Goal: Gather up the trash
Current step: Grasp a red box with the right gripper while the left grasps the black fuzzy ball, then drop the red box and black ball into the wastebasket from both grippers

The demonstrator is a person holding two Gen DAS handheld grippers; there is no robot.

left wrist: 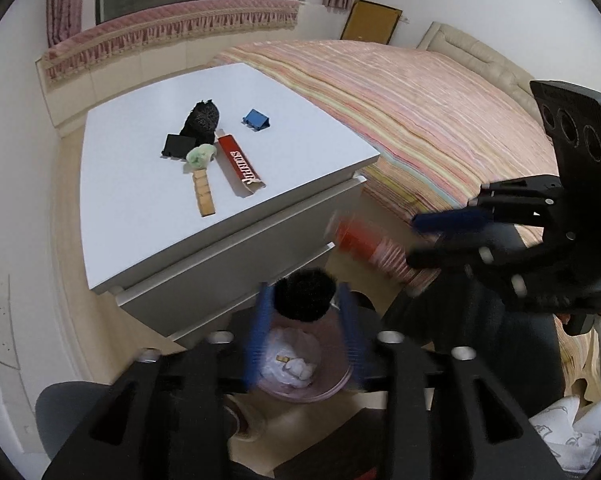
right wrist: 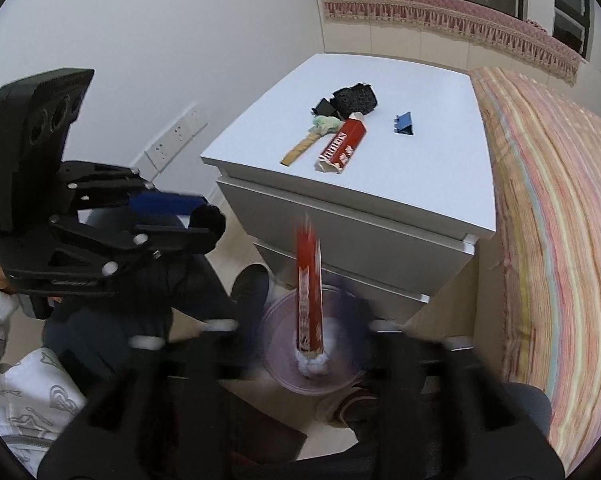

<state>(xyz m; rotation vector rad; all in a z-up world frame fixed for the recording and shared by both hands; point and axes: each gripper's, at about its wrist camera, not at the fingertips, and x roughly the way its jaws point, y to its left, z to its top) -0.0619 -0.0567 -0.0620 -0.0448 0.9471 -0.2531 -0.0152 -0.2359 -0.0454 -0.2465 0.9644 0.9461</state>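
Observation:
My left gripper (left wrist: 305,320) is shut on a black fuzzy ball (left wrist: 305,297) above a pink trash bin (left wrist: 300,392) holding white crumpled paper; the gripper also shows in the right wrist view (right wrist: 204,220). A red carton (right wrist: 309,292) is blurred, upright over the bin (right wrist: 276,344) in front of my right gripper (right wrist: 306,344). In the left wrist view the carton (left wrist: 364,246) is off the open fingers of the right gripper (left wrist: 414,240). On the white dresser (left wrist: 140,184) lie another red carton (left wrist: 240,164), a wooden strip (left wrist: 203,194), a green wad (left wrist: 200,156) and a black mesh lump (left wrist: 202,118).
A blue binder clip (left wrist: 256,119) and a black clip (left wrist: 178,145) lie on the dresser. A striped bed (left wrist: 440,120) stands right of it. A wall socket (right wrist: 172,140) is to the left. The person's legs and a shoe (right wrist: 252,284) are beside the bin.

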